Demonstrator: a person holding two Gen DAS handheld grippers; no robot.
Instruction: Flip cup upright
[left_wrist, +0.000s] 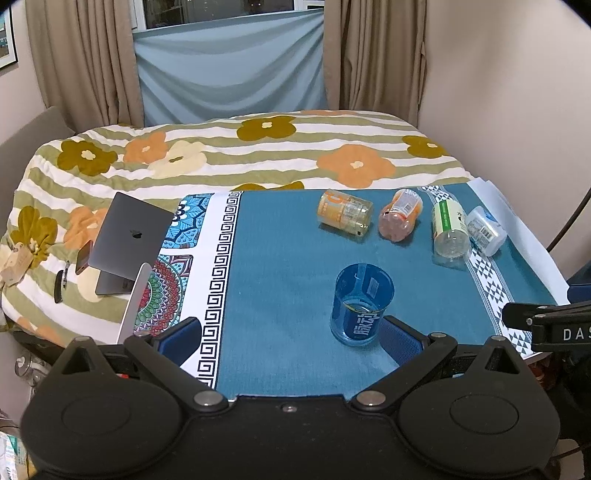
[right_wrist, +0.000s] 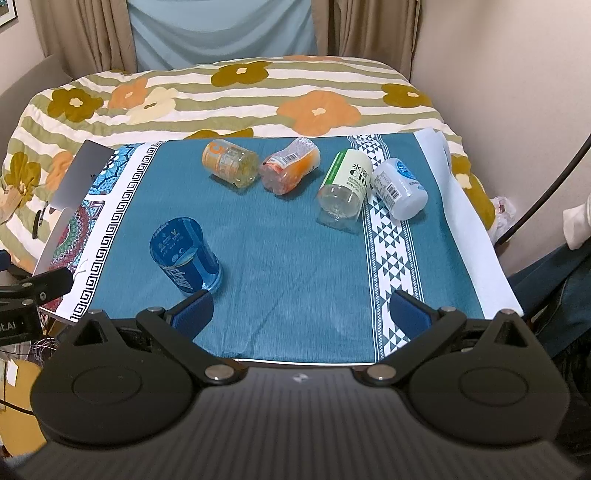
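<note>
Woven teal cloth (left_wrist: 288, 266) with white patterned borders covers the surface. On it stands a translucent blue plastic cup (left_wrist: 362, 304), cylindrical, upright with its open mouth up, just ahead of the left gripper (left_wrist: 291, 338) and beside its right finger; the jaws are spread wide, gripping nothing. Farther back lie four clear labelled plastic cups (right_wrist: 229, 162) on their sides. The right gripper (right_wrist: 301, 314) is likewise released, the blue cup just past its left finger.
</note>
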